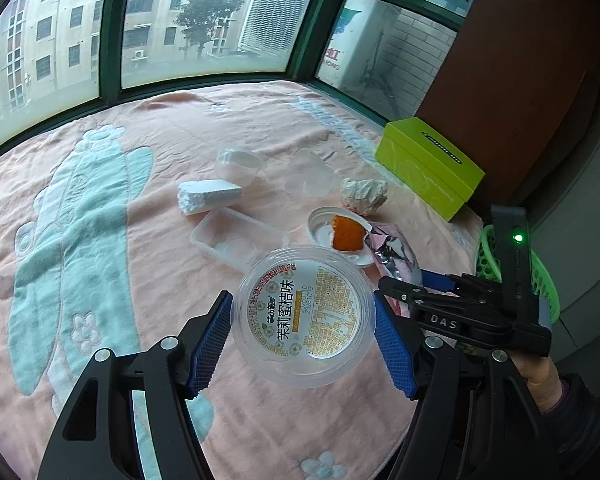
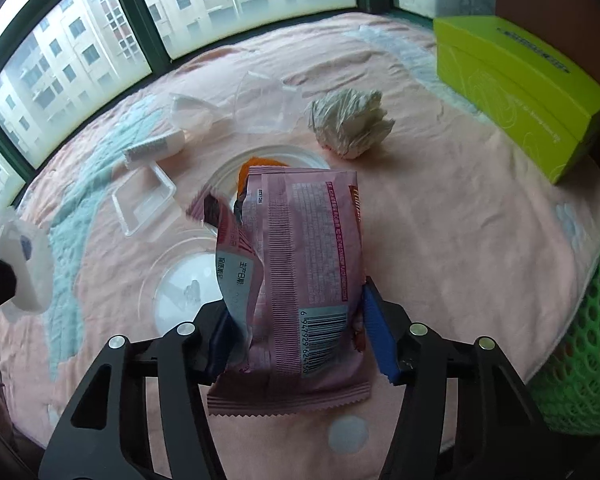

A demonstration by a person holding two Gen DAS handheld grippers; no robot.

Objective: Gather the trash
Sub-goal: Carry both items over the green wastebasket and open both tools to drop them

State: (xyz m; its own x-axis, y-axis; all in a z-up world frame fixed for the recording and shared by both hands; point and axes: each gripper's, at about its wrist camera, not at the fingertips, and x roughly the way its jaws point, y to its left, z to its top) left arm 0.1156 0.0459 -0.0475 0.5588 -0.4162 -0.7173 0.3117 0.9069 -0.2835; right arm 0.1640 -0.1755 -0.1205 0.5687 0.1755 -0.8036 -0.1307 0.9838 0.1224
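My left gripper (image 1: 303, 334) is shut on a clear plastic cup (image 1: 305, 312) with a printed orange-and-white label, held above the pink blanket. My right gripper (image 2: 296, 320) is shut on a pink snack wrapper (image 2: 296, 264) with a barcode; the right gripper (image 1: 440, 284) also shows in the left wrist view, at the right, with the wrapper (image 1: 396, 252) in it. A green mesh basket (image 2: 584, 344) stands at the right edge of the blanket and also shows in the left wrist view (image 1: 540, 276).
On the blanket lie a crumpled tissue (image 2: 348, 124), a white lid with an orange peel (image 1: 346, 234), a clear rectangular tray (image 1: 236, 240), a foam block (image 1: 208, 196), clear cups (image 1: 238, 162) and a round clear lid (image 2: 184, 284). A yellow-green box (image 2: 516, 92) stands at the back right.
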